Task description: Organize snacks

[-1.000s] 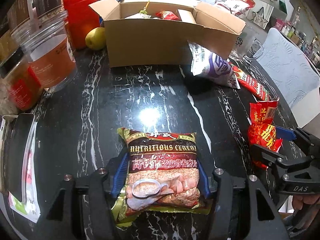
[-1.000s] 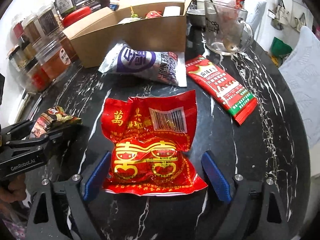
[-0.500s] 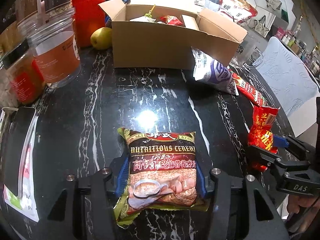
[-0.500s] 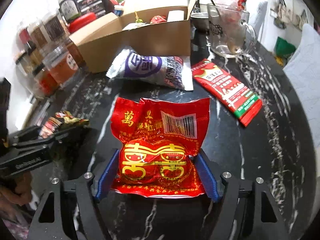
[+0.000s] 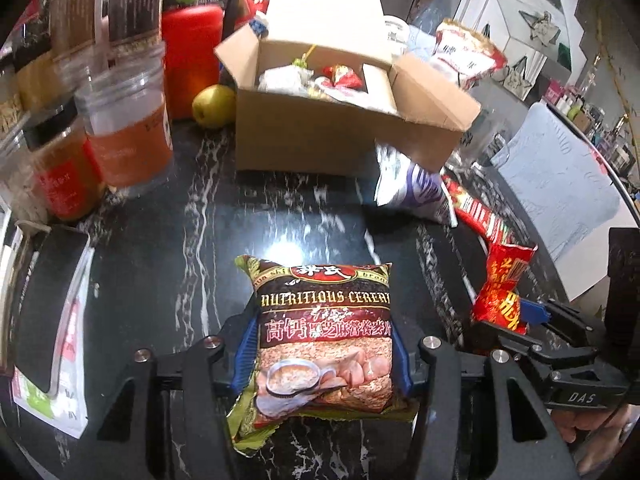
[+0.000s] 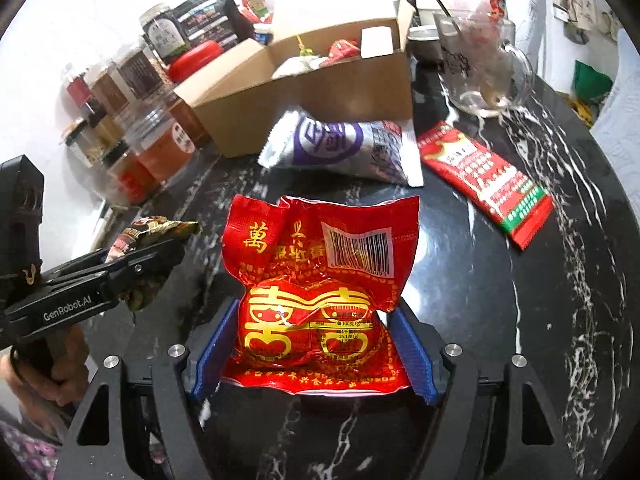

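Note:
My left gripper (image 5: 322, 354) is shut on a brown cereal packet (image 5: 322, 332) and holds it above the black marble table (image 5: 160, 248). My right gripper (image 6: 312, 344) is shut on a red snack packet (image 6: 320, 280), also lifted; that packet shows at the right of the left wrist view (image 5: 502, 292). The open cardboard box (image 5: 320, 128) stands ahead with several snacks inside. A white-and-purple packet (image 6: 340, 150) leans at the box front, and a long red packet (image 6: 486, 182) lies to its right.
Several jars (image 5: 124, 128) and a red canister (image 5: 190, 60) stand along the left. A pear (image 5: 212, 106) sits beside the box. A flat pouch (image 5: 48, 320) lies at the left edge. A glass mug (image 6: 482, 70) stands right of the box.
Both grippers have risen with their packets and moved toward the box. My right gripper closed from open onto the red packet.

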